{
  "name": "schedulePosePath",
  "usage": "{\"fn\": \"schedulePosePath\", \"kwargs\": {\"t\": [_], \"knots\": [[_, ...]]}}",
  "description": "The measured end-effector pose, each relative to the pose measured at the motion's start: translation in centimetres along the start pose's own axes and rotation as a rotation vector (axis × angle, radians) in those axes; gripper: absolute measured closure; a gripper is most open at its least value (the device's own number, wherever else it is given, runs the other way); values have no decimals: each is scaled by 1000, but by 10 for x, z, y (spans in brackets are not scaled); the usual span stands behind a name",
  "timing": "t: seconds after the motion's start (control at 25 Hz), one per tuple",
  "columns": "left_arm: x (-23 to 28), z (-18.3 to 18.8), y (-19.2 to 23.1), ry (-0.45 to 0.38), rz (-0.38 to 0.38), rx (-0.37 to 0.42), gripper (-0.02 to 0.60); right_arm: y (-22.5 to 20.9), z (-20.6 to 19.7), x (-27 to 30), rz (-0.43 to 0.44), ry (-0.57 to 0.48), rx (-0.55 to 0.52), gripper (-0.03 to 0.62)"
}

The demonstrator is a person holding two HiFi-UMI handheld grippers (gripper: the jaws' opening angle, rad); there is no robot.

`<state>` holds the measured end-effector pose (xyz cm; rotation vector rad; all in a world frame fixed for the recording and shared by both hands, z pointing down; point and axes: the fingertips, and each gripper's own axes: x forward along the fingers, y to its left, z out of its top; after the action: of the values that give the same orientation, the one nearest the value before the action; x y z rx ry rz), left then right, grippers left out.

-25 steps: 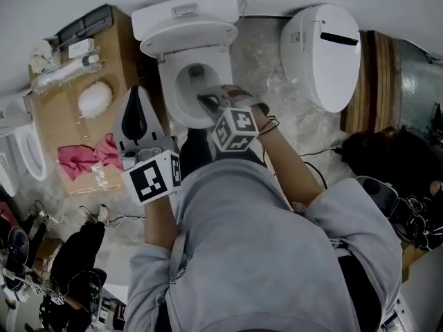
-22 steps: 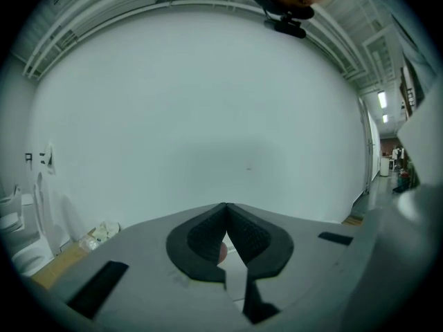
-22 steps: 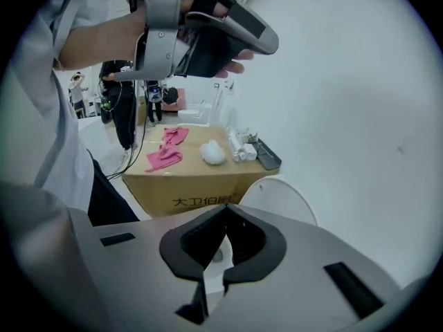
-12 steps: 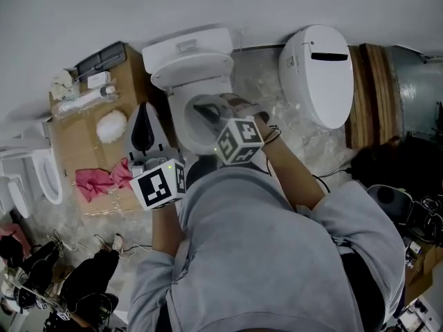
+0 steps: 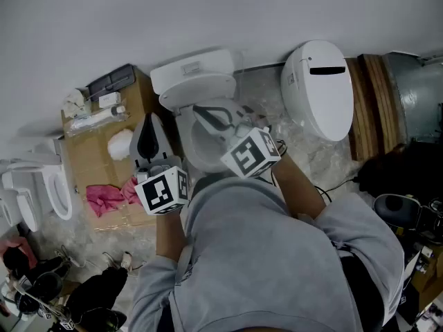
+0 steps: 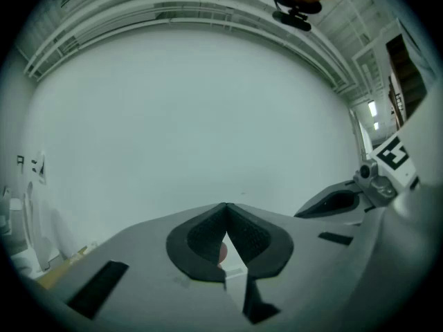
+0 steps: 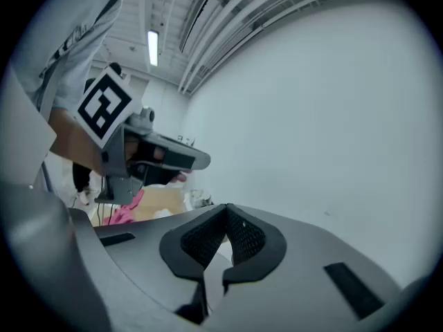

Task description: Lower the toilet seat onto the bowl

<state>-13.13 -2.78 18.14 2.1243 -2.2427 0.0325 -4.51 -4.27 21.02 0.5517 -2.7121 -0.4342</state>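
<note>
Wall (image 5: 208,12), plain and pale, fills the top of the head view, and both gripper views face little else. Under it runs a marbled floor (image 5: 266,99). The toilet (image 5: 194,69) stands with its tank against the wall. The toilet seat (image 5: 201,90) looks raised, leaning back toward the tank, and the bowl (image 5: 187,144) lies open below it. To the right stands a second toilet (image 5: 317,88) with its lid down. To the left sits a cardboard box (image 5: 93,171) carrying a pink cloth (image 5: 104,199) and a white fluffy pad (image 5: 121,144).

My right tongs (image 5: 208,115) hang over the bowl, tips near the seat's front edge; I cannot tell whether they touch it. In the right gripper view these tongs (image 7: 226,209) are clenched, pads meeting with nothing between them. My left tongs (image 5: 152,120) hover just left of the bowl, over the box's edge, pointing at the wall. In the left gripper view they (image 6: 225,209) are also clenched and empty.
</note>
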Motion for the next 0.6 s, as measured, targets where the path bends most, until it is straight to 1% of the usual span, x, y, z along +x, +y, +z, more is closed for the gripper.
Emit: {"fn": "schedulePosePath", "kwargs": {"t": [0.08,0.2,0.4,0.6], "knots": [[0,2,1,-3,-5,2,581,-10,12,-7,-43,-51,44,594],[-1,6,3,-12,-13,-4,581,-27,26,-18,-124,-116,80,594],[-2,14,4,-34,-26,-5,581,-49,38,-36,-258,-192,130,594],[-1,21,8,-51,-32,-12,581,-66,35,-51,-351,-244,274,594]]}}
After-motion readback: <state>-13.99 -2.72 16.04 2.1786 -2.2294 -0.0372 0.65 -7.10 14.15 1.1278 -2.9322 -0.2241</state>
